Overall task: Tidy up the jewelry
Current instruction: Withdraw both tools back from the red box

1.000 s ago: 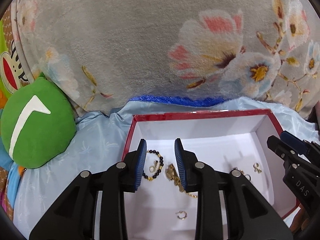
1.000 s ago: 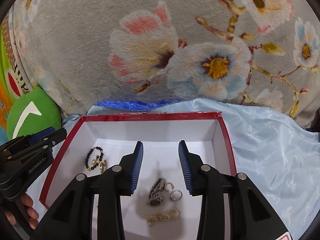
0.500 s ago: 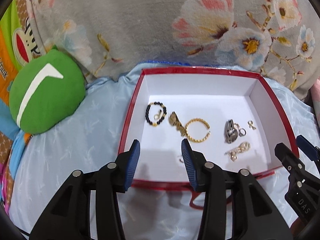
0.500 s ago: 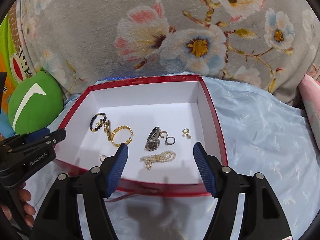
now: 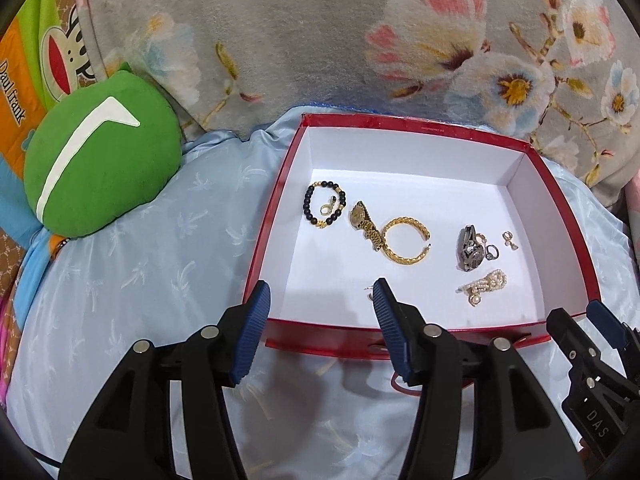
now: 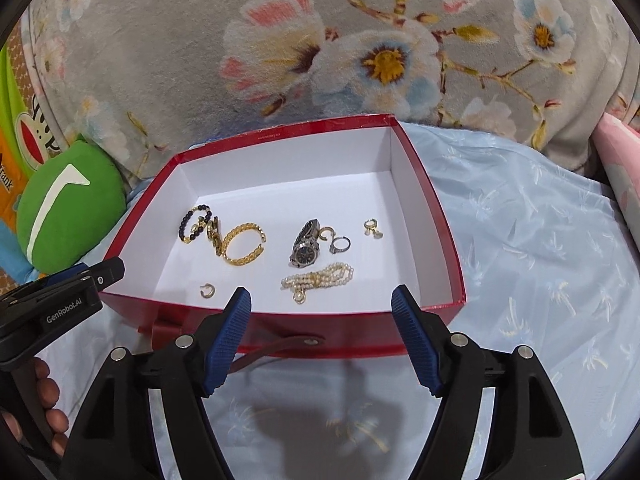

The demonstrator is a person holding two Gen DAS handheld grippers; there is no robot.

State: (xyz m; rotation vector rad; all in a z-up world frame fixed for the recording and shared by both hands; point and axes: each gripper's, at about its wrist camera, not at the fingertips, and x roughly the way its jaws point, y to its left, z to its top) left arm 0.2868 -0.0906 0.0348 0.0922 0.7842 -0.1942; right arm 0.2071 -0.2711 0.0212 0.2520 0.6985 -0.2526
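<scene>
Pale blue sheet (image 6: 520,240) fills the lower frame, a grey floral blanket (image 6: 320,40) spans the top, and a green cushion (image 5: 96,168) sits far left.

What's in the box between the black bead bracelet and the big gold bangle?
A small gold watch lies between the black bead bracelet and the gold bangle, seen best in the left wrist view.

The red cardboard box with white lining (image 6: 424,208) rests on the pale blue satin bedspread (image 6: 532,248). Inside, from left to right: black-and-gold bead bracelet (image 6: 194,224), gold chain-link bangle (image 6: 244,244), silver wristwatch (image 6: 305,245), small gold earring (image 6: 372,228). The cream pearl bracelet (image 6: 320,276) lies in front of the wristwatch. The round green plush cushion (image 6: 68,216) sits left of the box.
</scene>
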